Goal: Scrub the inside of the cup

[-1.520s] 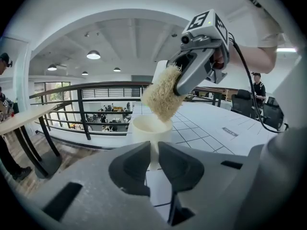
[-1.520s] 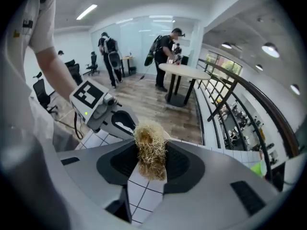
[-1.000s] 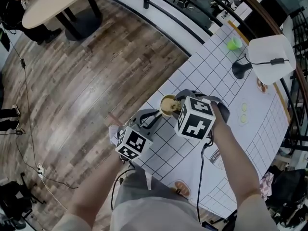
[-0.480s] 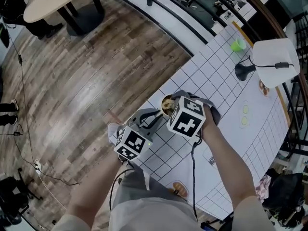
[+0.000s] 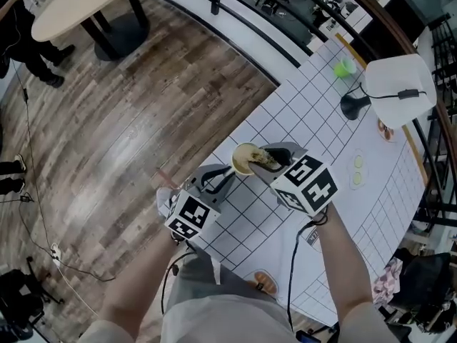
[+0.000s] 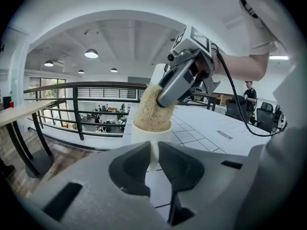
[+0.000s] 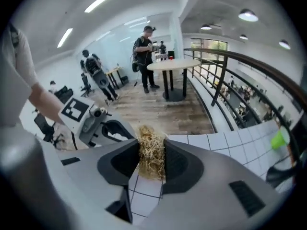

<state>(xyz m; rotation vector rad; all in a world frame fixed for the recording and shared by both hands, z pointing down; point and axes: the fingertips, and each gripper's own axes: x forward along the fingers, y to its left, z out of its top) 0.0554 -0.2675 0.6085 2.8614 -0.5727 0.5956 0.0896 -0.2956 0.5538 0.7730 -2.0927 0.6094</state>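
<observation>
The small white cup (image 5: 245, 160) stands upright at the edge of the white gridded table (image 5: 323, 113) that runs along the wooden floor (image 5: 143, 113). The left gripper (image 5: 227, 176) has its jaws clamped on the cup's lower part. The right gripper (image 5: 266, 160) squeezes a straw-coloured fibrous scrubber (image 7: 152, 156), which is pushed into the cup's mouth.
</observation>
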